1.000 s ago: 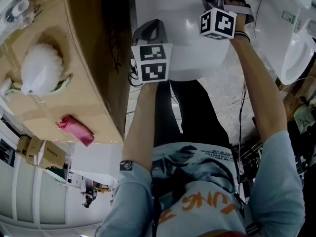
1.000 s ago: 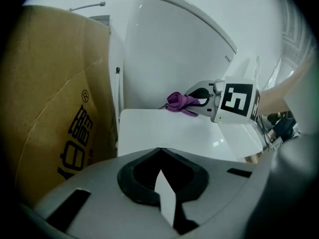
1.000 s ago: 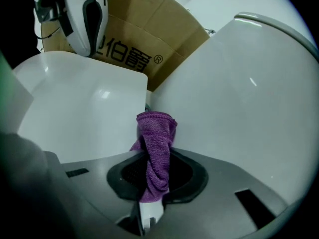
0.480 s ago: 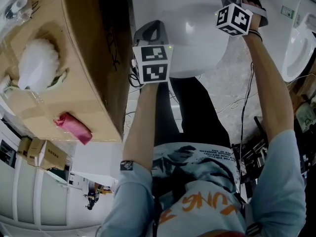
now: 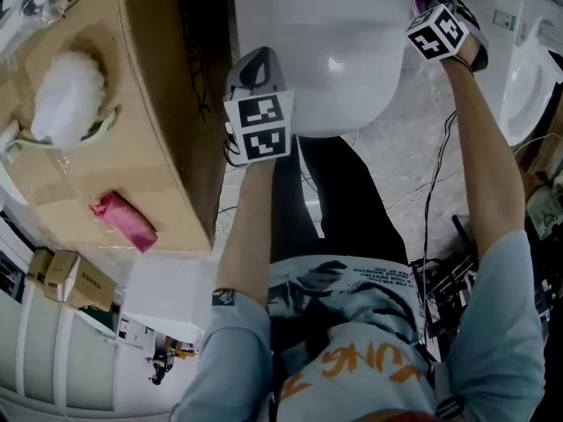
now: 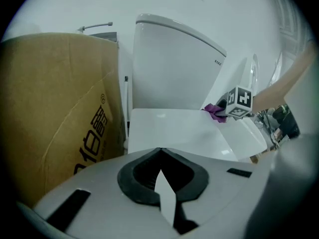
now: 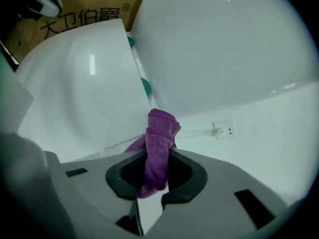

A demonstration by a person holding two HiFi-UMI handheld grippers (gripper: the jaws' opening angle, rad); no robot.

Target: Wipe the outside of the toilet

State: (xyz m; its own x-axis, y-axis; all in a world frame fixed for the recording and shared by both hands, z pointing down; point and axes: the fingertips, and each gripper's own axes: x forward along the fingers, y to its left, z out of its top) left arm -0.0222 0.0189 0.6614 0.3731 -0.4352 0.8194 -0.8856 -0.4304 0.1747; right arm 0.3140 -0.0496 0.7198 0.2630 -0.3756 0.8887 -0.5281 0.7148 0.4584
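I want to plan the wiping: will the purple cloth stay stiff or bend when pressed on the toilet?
Probably floppy: the purple cloth folds and droops where the right gripper pinches it. Likely light, and grippy rather than slippery, since its surface looks fuzzy.

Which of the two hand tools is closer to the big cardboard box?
Left. The left gripper sits right beside the cardboard box, at that edge of the toilet. The right gripper, gripping a purple cloth, is on the toilet's far side, away from the box.
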